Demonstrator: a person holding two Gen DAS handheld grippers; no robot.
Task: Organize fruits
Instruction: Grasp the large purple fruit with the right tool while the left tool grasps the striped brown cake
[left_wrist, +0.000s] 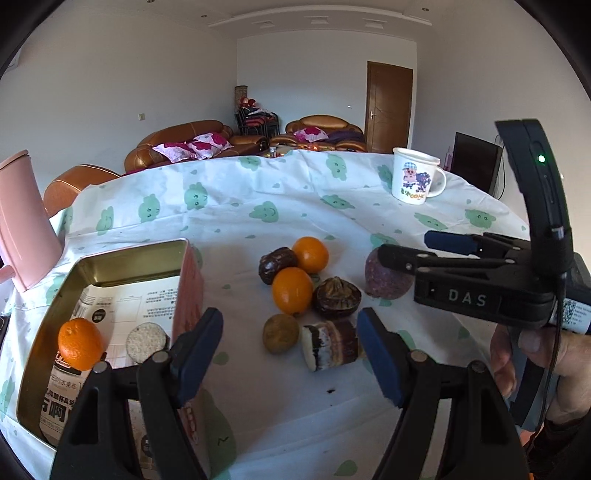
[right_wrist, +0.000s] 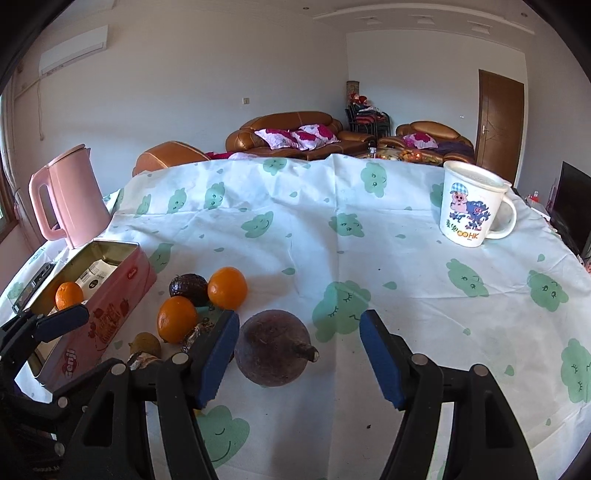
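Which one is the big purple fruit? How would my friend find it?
Start at the pink tin on the left of the cloud-patterned tablecloth, then pass the cluster of oranges and dark fruits beside it. The purple fruit sits alone on their right, between the right gripper fingers. It is the biggest, dull and round, with a stubby stem.

Both wrist views sit low and close over the tabletop (left_wrist: 258, 206), facing the sofa wall. The left looks past its jaws at the tin (left_wrist: 110, 258); both share the fruit pile (right_wrist: 207, 295) — and the mug (right_wrist: 469, 206).
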